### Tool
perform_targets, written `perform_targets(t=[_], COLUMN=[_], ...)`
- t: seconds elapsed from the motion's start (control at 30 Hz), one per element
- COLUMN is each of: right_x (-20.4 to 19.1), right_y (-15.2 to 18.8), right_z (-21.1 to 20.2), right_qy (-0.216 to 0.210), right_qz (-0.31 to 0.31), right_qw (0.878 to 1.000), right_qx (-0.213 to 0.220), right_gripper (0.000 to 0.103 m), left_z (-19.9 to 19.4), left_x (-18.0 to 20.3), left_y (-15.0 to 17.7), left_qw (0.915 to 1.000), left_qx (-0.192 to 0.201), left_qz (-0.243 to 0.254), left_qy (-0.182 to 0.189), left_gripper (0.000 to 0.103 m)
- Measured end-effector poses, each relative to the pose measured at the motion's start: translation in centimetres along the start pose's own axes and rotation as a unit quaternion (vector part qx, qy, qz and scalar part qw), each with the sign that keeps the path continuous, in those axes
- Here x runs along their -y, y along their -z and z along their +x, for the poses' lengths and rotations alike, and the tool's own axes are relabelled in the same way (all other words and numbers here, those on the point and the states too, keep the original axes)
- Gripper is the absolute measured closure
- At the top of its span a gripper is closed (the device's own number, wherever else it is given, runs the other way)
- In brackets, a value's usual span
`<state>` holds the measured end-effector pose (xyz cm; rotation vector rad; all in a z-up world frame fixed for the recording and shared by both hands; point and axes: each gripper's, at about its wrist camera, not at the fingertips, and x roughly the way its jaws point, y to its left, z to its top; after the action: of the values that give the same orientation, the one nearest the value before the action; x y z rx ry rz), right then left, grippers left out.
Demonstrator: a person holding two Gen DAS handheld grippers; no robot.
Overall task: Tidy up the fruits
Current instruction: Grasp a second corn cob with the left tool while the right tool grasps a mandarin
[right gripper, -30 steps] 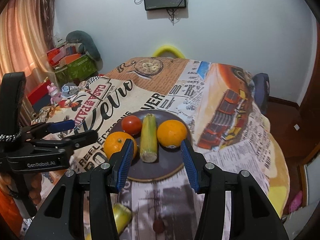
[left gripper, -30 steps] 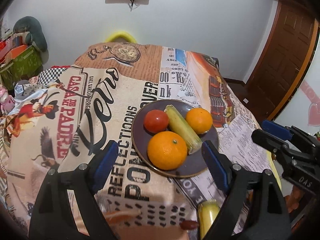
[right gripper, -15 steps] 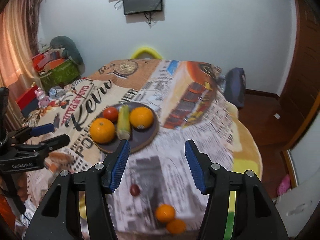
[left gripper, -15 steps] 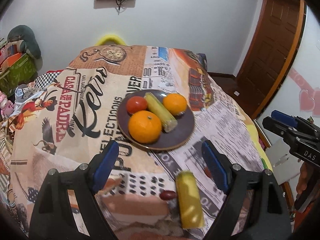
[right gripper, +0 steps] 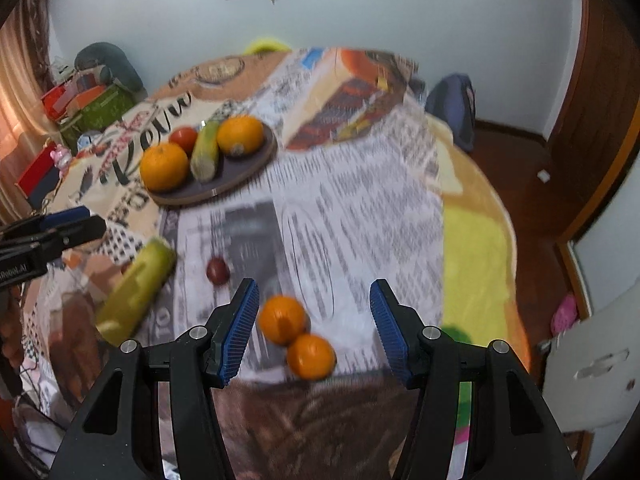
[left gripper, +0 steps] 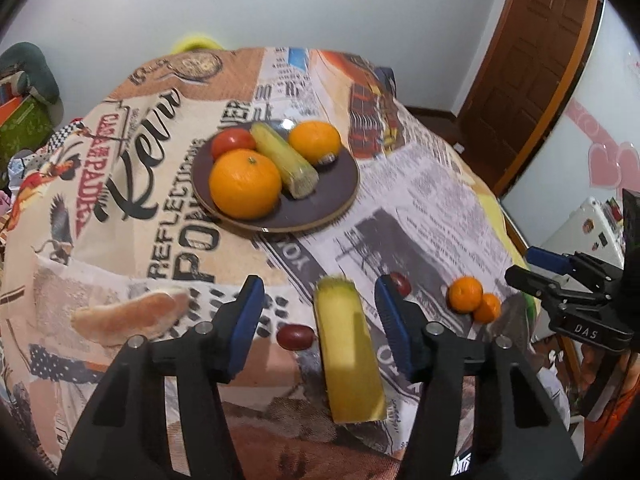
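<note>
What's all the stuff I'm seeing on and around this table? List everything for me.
plate: 1, dark purple-brown, far left part of the table
large oranges: 2, orange, on the plate
tomato: 1, red, on the plate's far side
corn on the plate: 1, yellow-green, between the two oranges
loose corn: 1, yellow, on the cloth near the table's front edge
small oranges: 2, orange, touching each other near the front edge
small dark red fruits: 2, either side of the loose corn
tablecloth: 1, newspaper print, covers the table
door: 1, brown wood, far right
left gripper: black, blue fingers, open over the loose corn
right gripper: black, blue fingers, open over the small oranges
</note>
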<state>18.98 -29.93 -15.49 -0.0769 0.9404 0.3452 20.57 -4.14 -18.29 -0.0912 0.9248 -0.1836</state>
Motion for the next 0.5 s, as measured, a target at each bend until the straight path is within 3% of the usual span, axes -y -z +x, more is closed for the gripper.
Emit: perform_targets(t=[0.37,0.5], right_x=[0.6,1.0], right_y=[3.5,4.1], right_z=[2.9,3.7], right_qy=[-0.033,-0.038], right_qz=[0.017,0.025], right_qw=[0.998,0.997], right_qx=[-0.057,-0.066], right_gripper=[0.049,0.062], left_z=[4.1,5.1], left_x=[1.4,1.7], left_y=[0.7,0.7], left_qw=[0.9986,0.9980], left_qx=[-0.048,-0.057], left_qz=[0.022,0.028], left_qy=[0.000,-0.001], left_gripper=[0.049,0.049])
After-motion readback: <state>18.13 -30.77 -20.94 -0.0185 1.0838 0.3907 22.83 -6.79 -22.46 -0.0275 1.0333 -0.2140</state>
